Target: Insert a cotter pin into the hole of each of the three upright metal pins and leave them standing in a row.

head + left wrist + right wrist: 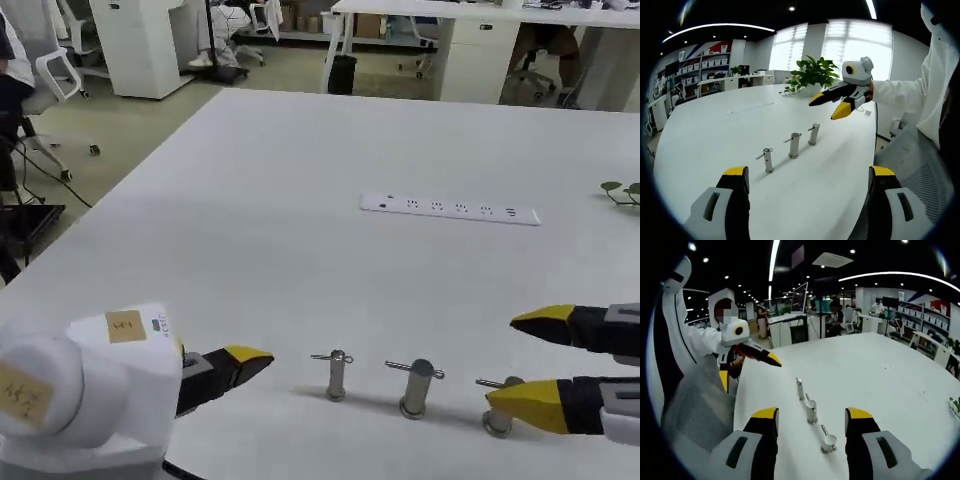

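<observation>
Three upright metal pins stand in a row near the front of the white table point(280, 200): left pin point(337, 375), middle pin point(417, 388), right pin point(498, 410). A thin cotter pin point(320, 357) sticks out sideways near the top of each. My left gripper point(250, 358) hovers left of the row, apart from it; in the left gripper view point(808, 172) its jaws stand wide open and empty, with the pins point(794, 145) ahead. My right gripper point(530, 360) is open at the right end, with the right pin point(828, 441) between its jaws, untouched.
A white power strip point(450, 208) lies further back on the table. Green leaves point(622, 190) of a potted plant point(812, 72) reach in at the far right. Office chairs, cabinets and desks stand beyond the table's far edge.
</observation>
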`<control>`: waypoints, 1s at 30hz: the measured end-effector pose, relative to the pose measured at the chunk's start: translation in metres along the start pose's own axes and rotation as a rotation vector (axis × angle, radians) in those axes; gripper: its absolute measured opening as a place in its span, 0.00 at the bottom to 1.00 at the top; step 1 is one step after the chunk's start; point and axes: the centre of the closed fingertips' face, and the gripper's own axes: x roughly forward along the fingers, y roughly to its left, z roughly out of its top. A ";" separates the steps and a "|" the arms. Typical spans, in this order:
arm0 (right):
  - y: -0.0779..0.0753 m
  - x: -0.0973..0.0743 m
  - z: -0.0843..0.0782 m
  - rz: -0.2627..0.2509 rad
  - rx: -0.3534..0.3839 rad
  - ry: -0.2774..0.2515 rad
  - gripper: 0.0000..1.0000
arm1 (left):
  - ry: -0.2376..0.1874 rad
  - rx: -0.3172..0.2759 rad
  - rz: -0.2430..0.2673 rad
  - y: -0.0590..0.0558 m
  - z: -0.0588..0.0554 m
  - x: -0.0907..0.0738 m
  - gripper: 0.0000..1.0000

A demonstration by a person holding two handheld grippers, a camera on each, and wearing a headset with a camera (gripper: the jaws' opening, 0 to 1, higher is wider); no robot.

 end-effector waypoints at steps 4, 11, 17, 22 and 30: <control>0.002 -0.006 0.006 -0.037 0.037 -0.028 0.58 | 0.003 -0.002 0.033 0.002 0.002 -0.003 0.99; 0.010 -0.021 0.005 -0.104 0.102 -0.056 0.66 | -0.027 -0.029 0.074 0.003 0.006 -0.014 0.99; 0.022 -0.035 -0.014 -0.179 0.179 -0.051 0.73 | -0.042 -0.056 0.097 0.004 0.002 -0.024 0.99; 0.031 -0.045 -0.031 -0.235 0.245 -0.037 0.80 | -0.056 -0.109 0.121 0.009 -0.003 -0.032 0.99; 0.040 -0.055 -0.057 -0.294 0.333 0.014 0.91 | -0.060 -0.143 0.147 0.018 -0.010 -0.038 0.99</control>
